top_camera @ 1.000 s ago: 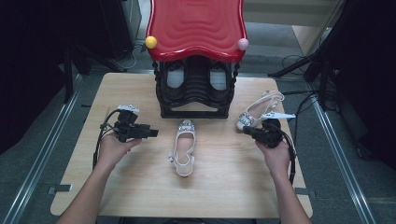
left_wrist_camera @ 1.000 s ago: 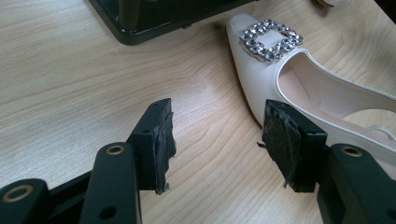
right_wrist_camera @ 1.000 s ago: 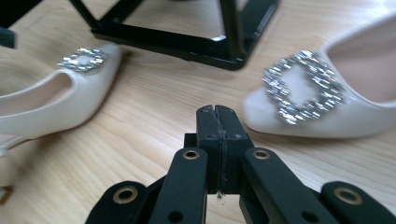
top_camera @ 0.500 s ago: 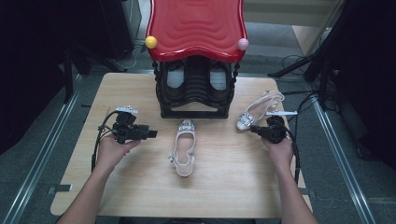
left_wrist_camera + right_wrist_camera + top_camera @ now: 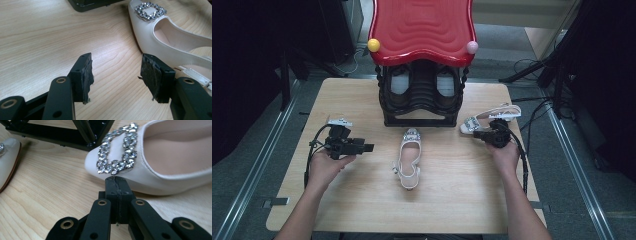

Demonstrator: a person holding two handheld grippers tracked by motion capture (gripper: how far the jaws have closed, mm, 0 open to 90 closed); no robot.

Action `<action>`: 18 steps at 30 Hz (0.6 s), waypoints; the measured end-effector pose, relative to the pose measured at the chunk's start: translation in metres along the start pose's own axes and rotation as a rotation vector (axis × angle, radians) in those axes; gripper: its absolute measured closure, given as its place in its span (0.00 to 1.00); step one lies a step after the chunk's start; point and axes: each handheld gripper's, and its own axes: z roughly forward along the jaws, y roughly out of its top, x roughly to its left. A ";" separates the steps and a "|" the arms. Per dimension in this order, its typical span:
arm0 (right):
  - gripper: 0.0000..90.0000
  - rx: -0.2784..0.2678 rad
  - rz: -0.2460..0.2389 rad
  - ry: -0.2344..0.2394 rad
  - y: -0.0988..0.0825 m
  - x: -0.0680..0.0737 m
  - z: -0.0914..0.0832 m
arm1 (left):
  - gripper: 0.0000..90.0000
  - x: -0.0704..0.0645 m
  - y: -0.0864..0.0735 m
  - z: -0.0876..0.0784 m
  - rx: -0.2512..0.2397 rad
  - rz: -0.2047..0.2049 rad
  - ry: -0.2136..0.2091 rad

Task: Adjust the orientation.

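Right gripper is sitting with jaws pressed together on nothing, tip nosing the toe of the right slingback shoe lying near the shoe rack; contact looks likely, hard to tell. Left gripper is hovering with jaws spread beside the centre shoe. Risk: a closed tip is only going to shove the shoe away or scratch its rhinestone buckle.

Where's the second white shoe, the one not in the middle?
In the high view, that shoe lies at the table's right, beside the black rack, right by the shut right gripper.
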 end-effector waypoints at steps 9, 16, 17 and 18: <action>1.00 0.002 -0.015 0.006 0.009 0.001 0.006 | 0.47 0.001 -0.005 -0.003 0.000 -0.006 0.009; 1.00 -0.051 -0.025 -0.010 0.019 0.000 -0.016 | 0.47 0.001 -0.006 -0.003 0.001 -0.005 0.013; 1.00 -0.061 -0.024 -0.016 0.021 -0.001 -0.019 | 0.47 0.000 -0.007 -0.003 0.002 -0.003 0.013; 1.00 -0.067 -0.025 -0.026 0.022 -0.003 -0.021 | 0.47 0.000 -0.007 -0.003 0.006 -0.003 0.012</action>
